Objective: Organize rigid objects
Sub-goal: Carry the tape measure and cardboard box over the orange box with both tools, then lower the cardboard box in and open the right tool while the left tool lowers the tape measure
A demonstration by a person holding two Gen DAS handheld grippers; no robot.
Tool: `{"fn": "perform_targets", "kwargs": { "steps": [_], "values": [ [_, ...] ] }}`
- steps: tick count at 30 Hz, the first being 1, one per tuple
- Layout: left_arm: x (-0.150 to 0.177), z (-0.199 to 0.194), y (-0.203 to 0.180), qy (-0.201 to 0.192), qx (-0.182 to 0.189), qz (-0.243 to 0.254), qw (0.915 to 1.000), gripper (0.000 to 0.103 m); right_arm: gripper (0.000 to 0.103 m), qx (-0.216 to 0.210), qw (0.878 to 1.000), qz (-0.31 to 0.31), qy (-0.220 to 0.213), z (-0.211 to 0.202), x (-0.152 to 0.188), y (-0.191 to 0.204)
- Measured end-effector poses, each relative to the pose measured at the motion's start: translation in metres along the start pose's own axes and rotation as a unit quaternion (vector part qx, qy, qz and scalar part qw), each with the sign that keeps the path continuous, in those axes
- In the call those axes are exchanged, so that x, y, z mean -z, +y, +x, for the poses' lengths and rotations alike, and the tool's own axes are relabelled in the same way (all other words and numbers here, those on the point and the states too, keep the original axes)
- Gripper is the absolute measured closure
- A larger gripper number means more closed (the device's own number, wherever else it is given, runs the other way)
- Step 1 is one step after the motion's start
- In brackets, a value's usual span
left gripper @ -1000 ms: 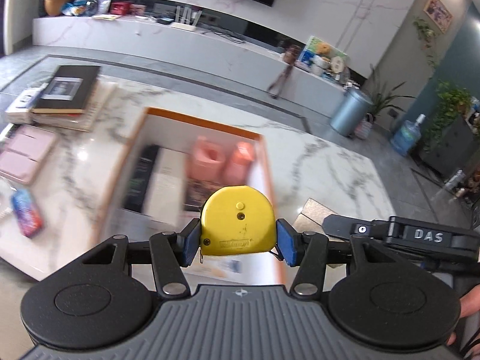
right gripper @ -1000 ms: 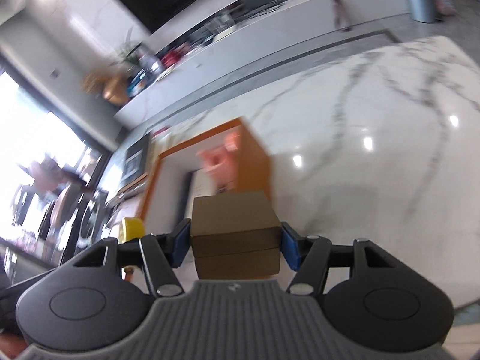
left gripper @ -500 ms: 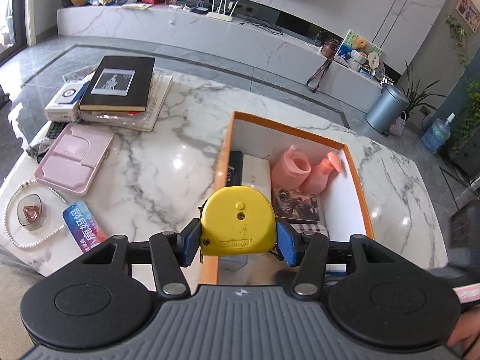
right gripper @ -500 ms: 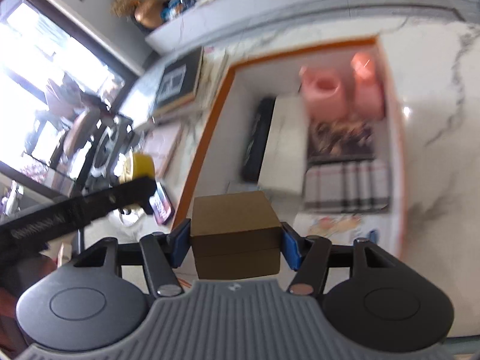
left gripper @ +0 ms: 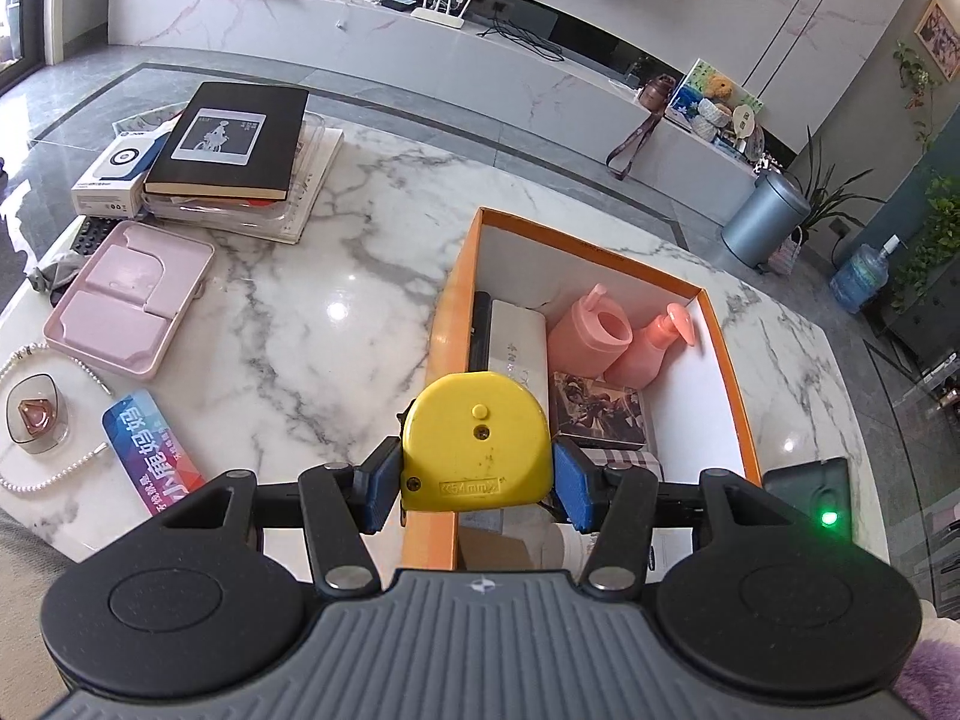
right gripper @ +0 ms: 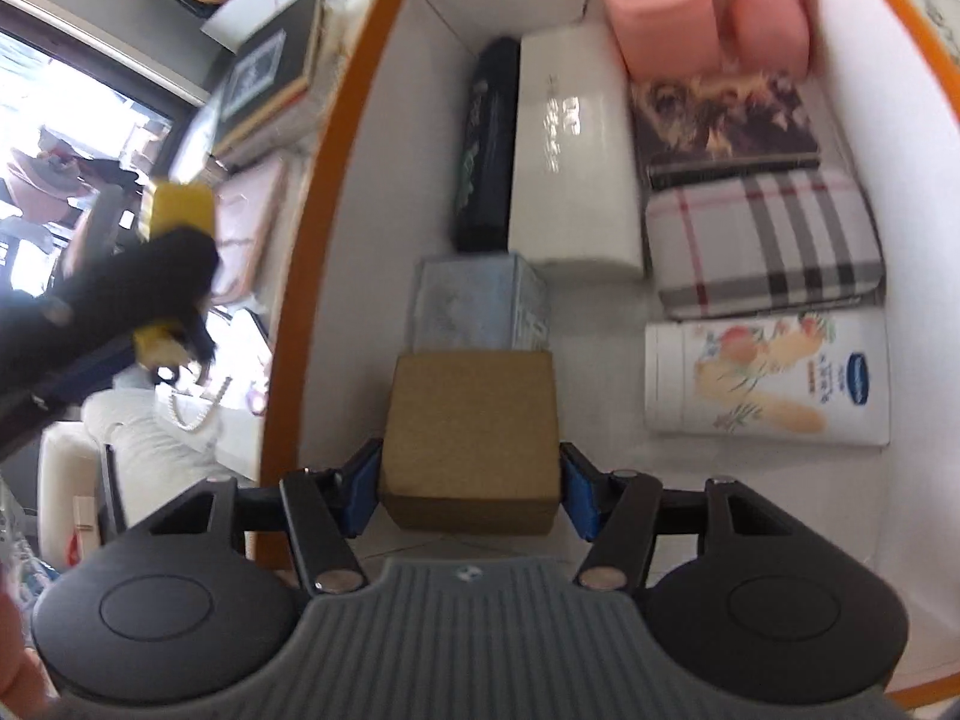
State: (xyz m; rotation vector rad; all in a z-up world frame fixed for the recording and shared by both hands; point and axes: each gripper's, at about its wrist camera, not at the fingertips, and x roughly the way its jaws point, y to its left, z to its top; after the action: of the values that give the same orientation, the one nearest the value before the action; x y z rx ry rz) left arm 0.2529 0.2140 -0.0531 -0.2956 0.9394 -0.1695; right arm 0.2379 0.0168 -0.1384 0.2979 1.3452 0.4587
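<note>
My left gripper is shut on a yellow tape measure and holds it above the near left wall of the orange box. My right gripper is shut on a brown cardboard box, low inside the orange box, just in front of a grey-blue packet. The orange box holds a pink cup, a pink pump bottle, a white box, a black case, a plaid pouch and a white pack.
On the marble table left of the box lie a pink tray, a black book on a stack, a white carton, a pearl necklace with a small dish and a colourful card.
The right gripper has moved forward and down into the orange box with the brown box. The left gripper's view has swung so the orange box sits to the right, tape measure still held.
</note>
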Motion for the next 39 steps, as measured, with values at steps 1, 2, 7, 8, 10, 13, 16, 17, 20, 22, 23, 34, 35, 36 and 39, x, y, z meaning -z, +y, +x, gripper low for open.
{"fn": "perform_targets", "kwargs": {
  "steps": [1,2,7,8,10,13,16,17,20,22,23,34,35,36,39],
  "values": [
    [0.0,0.0,0.001,0.0,0.0,0.0,1.0,0.042,0.041,-0.002,1.0,0.003,0.004,0.002,0.0,-0.001],
    [0.001,0.0,0.002,0.0,0.0,-0.001,1.0,0.042,0.04,-0.008,1.0,0.004,0.006,0.003,0.0,-0.003],
    [0.003,0.002,0.003,0.004,0.004,-0.002,1.0,0.042,0.039,-0.031,0.999,-0.001,0.011,0.001,-0.002,-0.013],
    [0.003,0.002,0.003,0.005,0.005,-0.001,1.0,0.042,0.038,-0.034,0.999,-0.003,0.011,-0.001,-0.001,-0.014],
    [0.004,0.001,0.003,0.005,0.005,-0.001,1.0,0.042,0.038,-0.043,0.999,-0.004,0.009,-0.006,-0.001,-0.018],
    [0.004,0.001,0.003,0.004,0.005,-0.001,1.0,0.042,0.038,-0.062,0.998,0.004,0.012,-0.012,0.0,-0.024],
    [0.004,-0.001,0.002,0.003,0.003,0.0,1.0,0.042,0.047,-0.065,0.998,0.005,0.016,-0.014,0.0,-0.027],
    [0.005,-0.002,0.002,0.003,0.003,0.0,1.0,0.042,0.057,-0.057,0.998,0.001,0.016,-0.015,0.001,-0.027],
    [0.005,-0.003,0.0,0.004,0.003,0.005,1.0,0.042,0.071,-0.044,0.999,-0.003,0.014,-0.011,0.003,-0.027],
    [0.004,-0.004,-0.003,0.005,0.005,0.01,0.9999,0.042,0.072,-0.041,0.999,0.002,0.006,-0.008,0.003,-0.027],
    [0.003,-0.005,-0.005,0.006,0.007,0.013,0.9999,0.042,0.072,-0.04,0.999,0.004,0.004,-0.009,0.004,-0.027],
    [0.003,0.01,-0.053,0.053,0.024,0.091,0.9941,0.042,0.072,0.014,0.992,-0.066,-0.107,-0.08,-0.007,-0.044],
    [0.004,0.017,-0.058,0.068,0.024,0.096,0.9927,0.042,0.072,0.028,0.989,-0.069,-0.124,-0.09,-0.008,-0.048],
    [0.005,0.024,-0.062,0.082,0.024,0.095,0.9918,0.042,0.072,0.037,0.987,-0.071,-0.14,-0.099,-0.009,-0.052],
    [0.011,0.045,-0.071,0.126,0.018,0.088,0.9879,0.042,0.072,0.041,0.982,-0.062,-0.172,-0.119,-0.01,-0.067]
  ]
}}
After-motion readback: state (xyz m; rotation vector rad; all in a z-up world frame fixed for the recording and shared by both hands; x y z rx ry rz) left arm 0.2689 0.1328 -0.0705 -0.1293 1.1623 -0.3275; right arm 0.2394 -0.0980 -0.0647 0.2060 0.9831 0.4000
